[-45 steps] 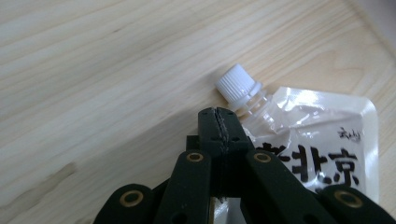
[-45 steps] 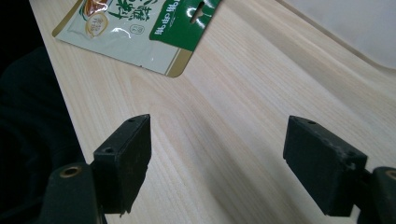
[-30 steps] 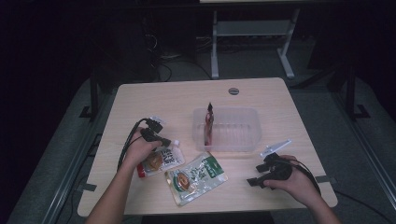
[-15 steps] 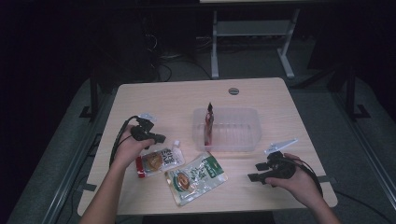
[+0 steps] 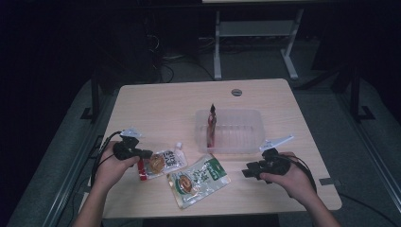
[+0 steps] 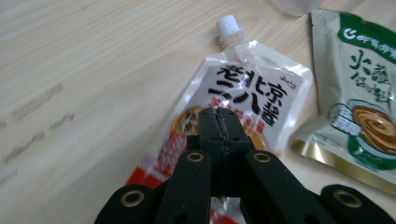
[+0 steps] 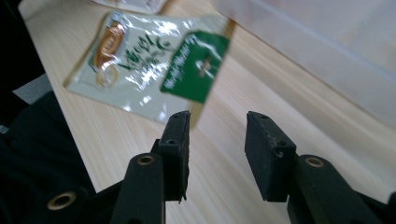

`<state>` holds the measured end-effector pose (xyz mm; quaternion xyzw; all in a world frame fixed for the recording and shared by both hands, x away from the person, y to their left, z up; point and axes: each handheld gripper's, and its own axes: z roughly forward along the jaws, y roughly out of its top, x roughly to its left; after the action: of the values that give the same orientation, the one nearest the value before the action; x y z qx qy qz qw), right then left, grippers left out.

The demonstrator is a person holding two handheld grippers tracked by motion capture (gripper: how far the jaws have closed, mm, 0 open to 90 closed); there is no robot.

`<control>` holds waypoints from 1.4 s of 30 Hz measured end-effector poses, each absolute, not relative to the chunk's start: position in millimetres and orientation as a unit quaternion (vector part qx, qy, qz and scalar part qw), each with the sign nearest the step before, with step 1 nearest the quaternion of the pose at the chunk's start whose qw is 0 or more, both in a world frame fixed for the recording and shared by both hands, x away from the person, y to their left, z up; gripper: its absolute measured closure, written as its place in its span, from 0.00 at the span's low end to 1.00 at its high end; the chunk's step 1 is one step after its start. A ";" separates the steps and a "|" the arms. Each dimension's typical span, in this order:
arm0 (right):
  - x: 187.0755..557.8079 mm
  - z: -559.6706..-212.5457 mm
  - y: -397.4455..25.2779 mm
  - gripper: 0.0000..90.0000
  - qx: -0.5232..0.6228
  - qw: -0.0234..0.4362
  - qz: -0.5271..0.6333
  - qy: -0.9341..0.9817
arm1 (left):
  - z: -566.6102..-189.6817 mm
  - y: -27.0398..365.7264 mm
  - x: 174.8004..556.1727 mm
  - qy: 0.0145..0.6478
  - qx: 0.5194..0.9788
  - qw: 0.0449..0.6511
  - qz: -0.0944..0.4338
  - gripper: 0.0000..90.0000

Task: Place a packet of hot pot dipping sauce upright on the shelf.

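A white and red spouted pouch [image 5: 163, 161] [image 6: 243, 98] lies flat on the wooden table [image 5: 165, 109], its cap pointing towards a clear plastic tub [image 5: 236, 130] [image 7: 336, 42]. My left gripper [image 5: 147, 154] [image 6: 218, 119] is shut and hovers over the pouch's lower half, with nothing seen between its jaws. A green and silver pouch [image 5: 198, 178] [image 6: 364, 102] [image 7: 144, 60] lies near the table's front edge. My right gripper [image 5: 245, 172] [image 7: 217, 135] stands open just right of that pouch, over bare wood. A red packet [image 5: 211, 125] stands upright at the tub's left end.
A round grommet [image 5: 236, 92] sits near the table's far edge. The tub's near wall lies close beyond my right gripper. Dark floor and a white frame [image 5: 255, 33] lie past the table. Bare wood spreads across the table's far left.
My left hand has drawn its gripper leftward and nearer to the person, from the pouch's spout end to its lower end. The right gripper has barely shifted. The pouches lie where they were.
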<state>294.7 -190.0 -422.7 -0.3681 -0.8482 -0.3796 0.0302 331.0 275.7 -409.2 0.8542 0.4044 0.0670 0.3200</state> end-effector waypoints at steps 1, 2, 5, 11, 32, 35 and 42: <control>296.4 -421.3 -186.0 0.67 -0.362 0.031 -0.383 -0.849 | -408.8 277.2 327.7 0.407 0.852 0.322 0.066 1.00; 297.9 -420.3 -181.9 0.67 -0.359 0.032 -0.388 -0.848 | -408.7 278.2 324.7 0.408 0.852 0.320 0.065 1.00; 301.4 -420.1 -168.2 0.67 -0.348 0.039 -0.391 -0.851 | -410.5 281.5 319.0 0.412 0.851 0.319 0.063 1.00; 311.6 -418.5 -142.2 0.65 -0.332 0.048 -0.399 -0.854 | -414.8 290.0 310.6 0.430 0.838 0.331 0.053 0.99; 339.8 -423.1 -51.6 0.61 -0.274 0.089 -0.400 -0.870 | -430.3 297.2 313.7 0.439 0.844 0.305 0.040 1.00; 342.9 -426.1 -41.9 0.60 -0.272 0.091 -0.396 -0.872 | -433.0 298.1 314.6 0.441 0.848 0.293 0.037 1.00; 350.9 -436.1 -25.7 0.58 -0.275 0.098 -0.392 -0.873 | -439.3 296.6 316.2 0.449 0.850 0.274 0.037 0.99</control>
<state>350.9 -25.7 -436.1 -0.2747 -0.8727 -0.3916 0.0979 316.2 296.6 -439.3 0.8496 0.4490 0.0371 0.2744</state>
